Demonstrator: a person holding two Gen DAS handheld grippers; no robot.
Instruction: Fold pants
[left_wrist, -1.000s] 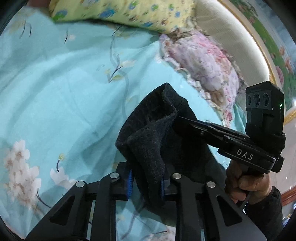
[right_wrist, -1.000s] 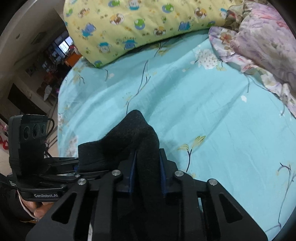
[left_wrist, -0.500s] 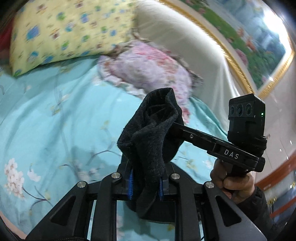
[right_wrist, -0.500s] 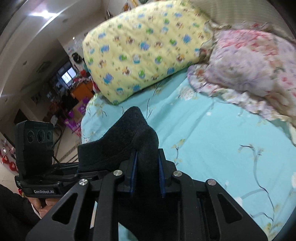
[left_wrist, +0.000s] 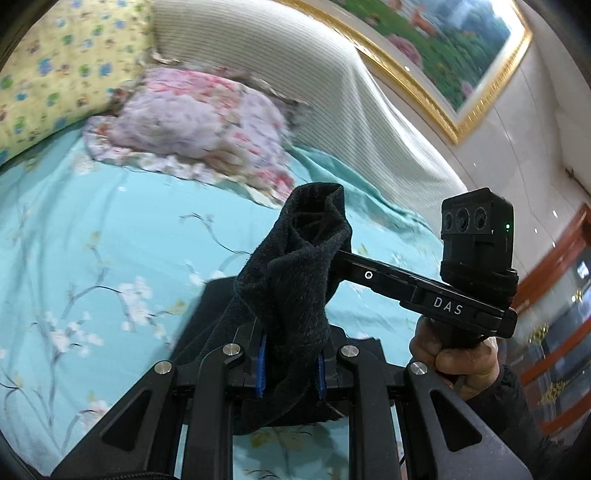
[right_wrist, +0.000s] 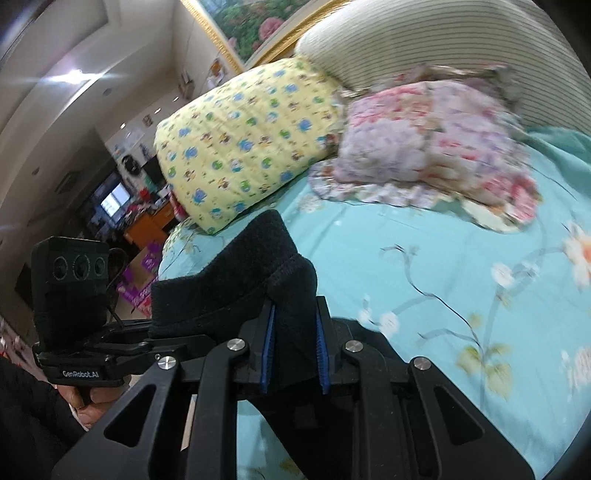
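step: carry fold | left hand-held gripper (left_wrist: 290, 363) and right hand-held gripper (right_wrist: 293, 349) — both clenched on black pants (left_wrist: 295, 273), frame centre | advice: keep edges level — lower evenly onto bed (left_wrist: 110, 229)

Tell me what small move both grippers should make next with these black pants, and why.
Probably carry the pinched edge forward and lower it onto the fabric lying below. Both the left gripper and the right gripper are clamped on the black pants, lifted above the blue floral sheet, with the rest of the pants trailing beneath, so the fold looks half made.
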